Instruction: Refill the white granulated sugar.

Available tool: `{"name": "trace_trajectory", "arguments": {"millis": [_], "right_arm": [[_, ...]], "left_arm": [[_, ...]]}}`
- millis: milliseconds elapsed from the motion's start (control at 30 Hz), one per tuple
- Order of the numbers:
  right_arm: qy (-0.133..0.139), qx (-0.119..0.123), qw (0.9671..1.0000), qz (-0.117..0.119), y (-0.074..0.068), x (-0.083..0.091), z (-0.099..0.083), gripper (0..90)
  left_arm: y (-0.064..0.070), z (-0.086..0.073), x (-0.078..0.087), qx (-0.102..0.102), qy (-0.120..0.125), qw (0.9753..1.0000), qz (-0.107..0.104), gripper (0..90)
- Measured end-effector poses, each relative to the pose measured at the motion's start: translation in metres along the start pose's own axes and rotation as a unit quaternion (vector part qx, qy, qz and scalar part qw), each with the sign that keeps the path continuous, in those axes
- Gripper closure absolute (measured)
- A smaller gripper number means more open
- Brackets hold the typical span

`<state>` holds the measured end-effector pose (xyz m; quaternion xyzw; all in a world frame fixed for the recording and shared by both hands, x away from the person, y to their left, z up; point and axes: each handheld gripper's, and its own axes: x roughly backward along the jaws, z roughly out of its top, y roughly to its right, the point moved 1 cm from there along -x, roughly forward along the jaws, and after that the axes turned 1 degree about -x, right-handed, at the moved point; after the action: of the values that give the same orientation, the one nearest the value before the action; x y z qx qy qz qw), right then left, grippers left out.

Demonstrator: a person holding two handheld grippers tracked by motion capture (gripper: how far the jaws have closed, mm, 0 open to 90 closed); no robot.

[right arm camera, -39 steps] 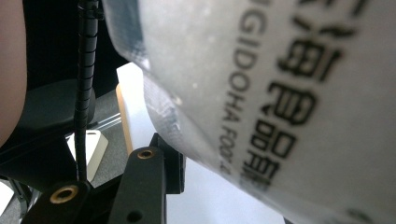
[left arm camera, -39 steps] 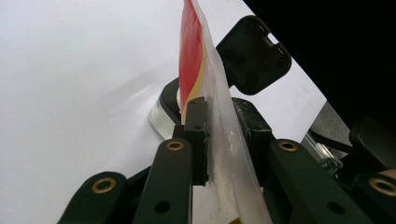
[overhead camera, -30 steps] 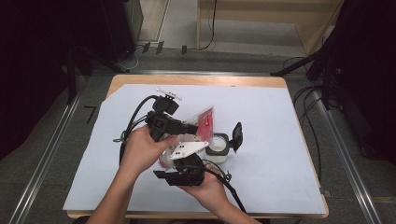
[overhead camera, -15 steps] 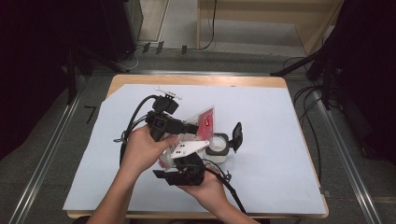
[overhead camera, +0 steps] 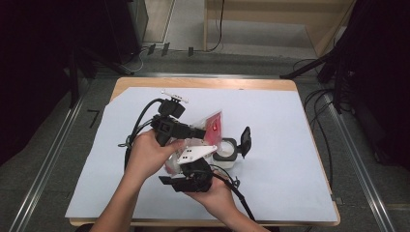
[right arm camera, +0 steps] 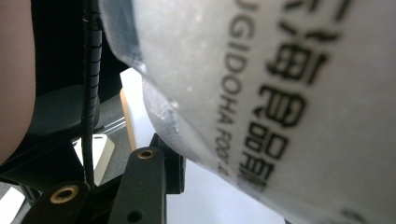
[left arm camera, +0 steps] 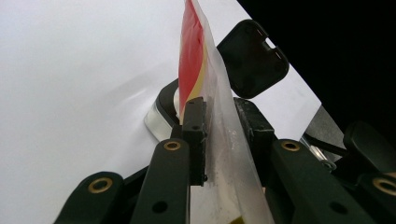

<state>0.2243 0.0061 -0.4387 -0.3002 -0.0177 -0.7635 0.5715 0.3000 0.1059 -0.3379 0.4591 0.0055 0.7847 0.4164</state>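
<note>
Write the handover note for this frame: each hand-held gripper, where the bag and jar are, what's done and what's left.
Left hand-held gripper: shut on the plastic bag, holding it upright over the jar.
Right hand-held gripper: at the bag's lower end; the printed film lies right against its camera, but whether it is clamping cannot be told.
Jar: on the white sheet, its black lid flipped open, white contents visible inside.
Done: lid open, bag lifted over the jar.
Left: probably tipping the bag's contents into the jar, then closing the lid.

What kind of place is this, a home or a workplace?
Probably a lab or recording studio, not a home: a small table covered with white paper, cables across a grey floor, and dark stands or equipment at both sides.
</note>
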Motion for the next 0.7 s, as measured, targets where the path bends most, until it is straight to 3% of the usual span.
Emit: {"name": "trace_trajectory", "arguments": {"millis": [700], "right_arm": [[-0.002, 0.004, 1.0, 0.0, -0.0002, -0.0007, -0.0005, 63.3]], "left_arm": [[0.0001, -0.0011, 0.0, 0.003, 0.002, 1.0, 0.0, 76.0]]}}
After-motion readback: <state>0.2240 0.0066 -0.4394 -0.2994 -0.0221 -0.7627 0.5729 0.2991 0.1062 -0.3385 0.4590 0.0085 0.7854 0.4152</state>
